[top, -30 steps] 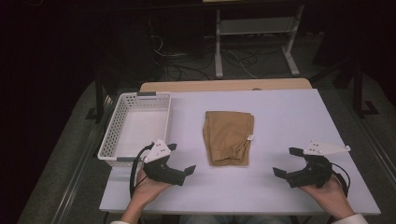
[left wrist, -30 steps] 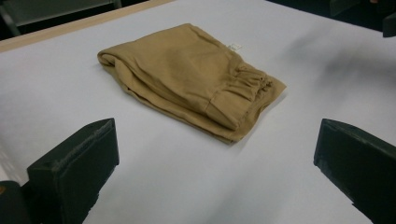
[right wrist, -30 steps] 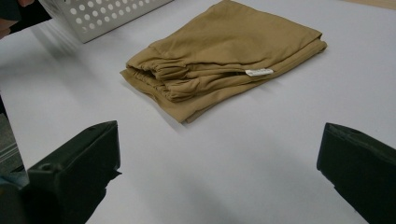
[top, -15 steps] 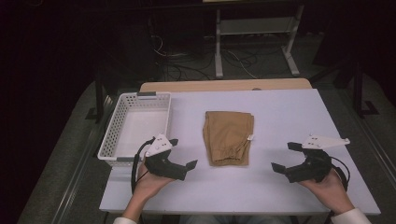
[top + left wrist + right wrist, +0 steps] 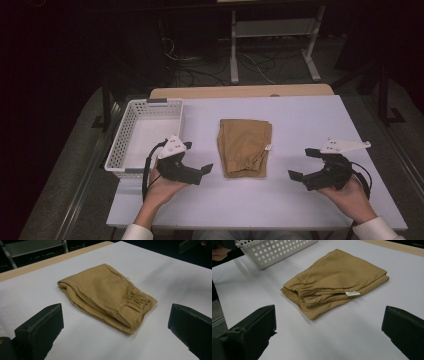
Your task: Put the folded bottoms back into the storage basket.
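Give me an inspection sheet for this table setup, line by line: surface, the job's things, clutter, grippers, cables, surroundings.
Surface: white table, with a wooden strip along its far edge.
Job's things: folded tan shorts lying flat at the middle, elastic waistband toward the person, small white tag on the right edge; touched by neither gripper.
Clutter: white perforated basket at the left edge, nothing seen inside it.
Grippers: left gripper and right gripper both open, held either side of the shorts, pointing inward.
Cables: a black cable trails from each gripper; more lie on the floor behind.
Surroundings: dark room, metal stand beyond the table.
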The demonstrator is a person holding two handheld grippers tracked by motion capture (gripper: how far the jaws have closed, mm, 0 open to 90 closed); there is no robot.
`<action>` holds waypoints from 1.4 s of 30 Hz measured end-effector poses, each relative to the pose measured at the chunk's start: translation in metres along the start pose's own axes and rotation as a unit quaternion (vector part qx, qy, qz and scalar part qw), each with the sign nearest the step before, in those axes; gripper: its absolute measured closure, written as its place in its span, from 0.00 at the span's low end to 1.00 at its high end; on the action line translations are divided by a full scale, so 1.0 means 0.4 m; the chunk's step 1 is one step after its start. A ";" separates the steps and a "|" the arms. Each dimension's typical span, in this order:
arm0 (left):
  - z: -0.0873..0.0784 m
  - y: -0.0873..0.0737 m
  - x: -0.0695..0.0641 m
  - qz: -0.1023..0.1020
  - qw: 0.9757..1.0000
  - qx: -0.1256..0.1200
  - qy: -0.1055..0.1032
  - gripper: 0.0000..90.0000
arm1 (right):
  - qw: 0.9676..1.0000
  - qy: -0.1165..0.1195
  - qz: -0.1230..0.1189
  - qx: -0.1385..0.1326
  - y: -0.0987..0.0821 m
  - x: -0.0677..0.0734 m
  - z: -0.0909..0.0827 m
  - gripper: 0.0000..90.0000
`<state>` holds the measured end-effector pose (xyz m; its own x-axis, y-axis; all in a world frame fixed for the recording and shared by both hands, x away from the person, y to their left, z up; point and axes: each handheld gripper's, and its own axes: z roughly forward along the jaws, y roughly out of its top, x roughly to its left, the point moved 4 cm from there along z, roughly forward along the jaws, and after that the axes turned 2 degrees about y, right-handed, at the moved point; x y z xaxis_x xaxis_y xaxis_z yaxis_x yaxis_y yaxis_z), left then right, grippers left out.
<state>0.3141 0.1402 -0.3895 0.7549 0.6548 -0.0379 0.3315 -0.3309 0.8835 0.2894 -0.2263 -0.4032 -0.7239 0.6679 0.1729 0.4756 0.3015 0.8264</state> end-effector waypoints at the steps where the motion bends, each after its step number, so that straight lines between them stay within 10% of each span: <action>1: 0.003 0.005 0.001 0.000 1.000 0.000 0.001 0.01 | 1.000 0.000 0.000 0.002 0.002 -0.001 0.002 0.00; 42: 0.107 0.110 0.069 -0.014 1.000 0.017 0.021 0.01 | 1.000 0.011 -0.004 0.015 0.096 -0.011 0.065 0.00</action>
<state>0.3736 0.1146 -0.3716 0.7208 0.6919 -0.0420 0.3721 -0.3351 0.8656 0.3238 -0.1999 -0.3860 -0.7378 0.6509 0.1788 0.4845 0.3262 0.8117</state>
